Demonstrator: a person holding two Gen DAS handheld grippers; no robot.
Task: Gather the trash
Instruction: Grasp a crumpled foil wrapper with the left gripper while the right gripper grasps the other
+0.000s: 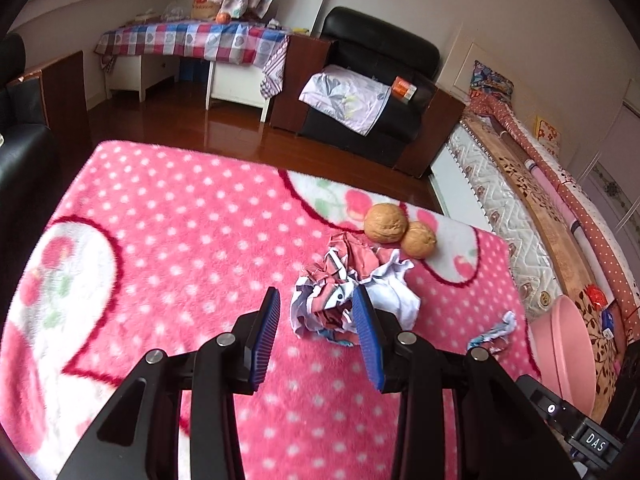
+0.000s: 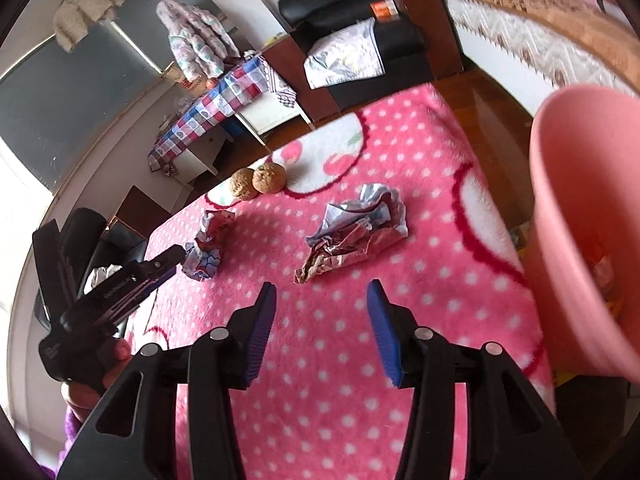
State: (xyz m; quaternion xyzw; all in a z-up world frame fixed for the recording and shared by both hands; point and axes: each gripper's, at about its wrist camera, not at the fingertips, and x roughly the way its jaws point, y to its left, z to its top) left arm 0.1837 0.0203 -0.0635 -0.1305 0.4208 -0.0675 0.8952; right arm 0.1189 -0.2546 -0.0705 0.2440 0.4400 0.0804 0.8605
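The step in hand looks like the approach to a pickup. The left gripper (image 1: 316,312) hangs with its jaws spread wide and nothing between them, just short of a crumpled wrapper (image 1: 352,292) of red-brown and white paper lying on the pink dotted blanket (image 1: 168,240). The right-hand blue pad (image 1: 366,332) overlaps the wrapper's near edge in the left wrist view, though whether it touches the paper I cannot tell from this angle.

Two walnuts (image 1: 400,230) sit touching each other just beyond the wrapper on its far side. A smaller scrap (image 1: 494,334) of blue-and-white paper lies to the right, near the blanket's edge, and a pink bin (image 1: 560,356) stands just off that edge.

The right gripper (image 2: 322,320) is also wide open and empty, held above bare blanket, with the bin's rim (image 2: 560,184) close on its right; something orange shows inside, too blurred to name.

The next move calls for easing the left jaws forward around the wrapper's bulk and closing on paper alone, without catching the plush pile or nudging the walnuts.

Readable writing is scarce: "DAS" on a black tab (image 1: 596,442) at the lower right of the left wrist view. Print on the far paper bag (image 1: 204,0) is illegible.
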